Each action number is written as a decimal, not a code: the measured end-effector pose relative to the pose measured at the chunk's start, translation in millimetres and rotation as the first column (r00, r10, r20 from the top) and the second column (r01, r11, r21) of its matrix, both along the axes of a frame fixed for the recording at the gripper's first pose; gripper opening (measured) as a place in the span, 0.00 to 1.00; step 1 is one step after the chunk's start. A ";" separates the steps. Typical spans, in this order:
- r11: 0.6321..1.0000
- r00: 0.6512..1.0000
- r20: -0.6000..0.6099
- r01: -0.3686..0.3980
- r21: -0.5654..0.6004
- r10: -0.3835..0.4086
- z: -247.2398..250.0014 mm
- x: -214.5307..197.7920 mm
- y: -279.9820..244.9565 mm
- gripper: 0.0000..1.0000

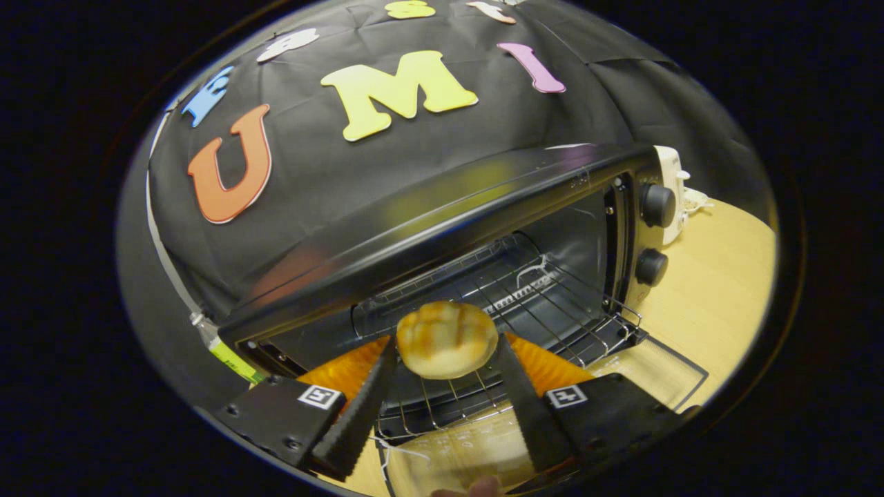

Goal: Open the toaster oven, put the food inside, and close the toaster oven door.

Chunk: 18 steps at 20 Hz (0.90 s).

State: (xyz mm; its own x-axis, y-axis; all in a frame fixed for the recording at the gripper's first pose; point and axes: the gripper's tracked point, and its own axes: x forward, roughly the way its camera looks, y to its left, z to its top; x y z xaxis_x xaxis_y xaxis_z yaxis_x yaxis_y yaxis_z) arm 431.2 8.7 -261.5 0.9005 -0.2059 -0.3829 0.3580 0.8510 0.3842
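Golden-brown bun (pixel 447 339) with a scored crust sits clamped between the jaws of the gripper (pixel 447 345), one finger pressing each side of it, jaws parted just to the bun's width. Bun is held at the mouth of the black toaster oven (pixel 442 221), just above the front part of the wire rack (pixel 525 304), which is slid partway out of the oven. Oven door (pixel 656 376) is down and open, lying flat in front of the oven under the rack and the fingers. Two dark knobs (pixel 656 206) sit one over the other on the oven's right panel. Oven stands on a light wood tabletop (pixel 718 290); a white appliance (pixel 673 186) is just behind the oven's right corner. Fingertip of a person (pixel 483 487) shows below the door, nearest the camera.
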 end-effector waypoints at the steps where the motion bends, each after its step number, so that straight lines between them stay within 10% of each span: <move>1: 1.000 1.000 -0.003 0.001 0.001 -0.001 0.7 -2.9 0.5 0.94; 18: 0.939 0.957 0.003 -0.284 -0.193 0.290 75.5 -159.6 46.2 1.00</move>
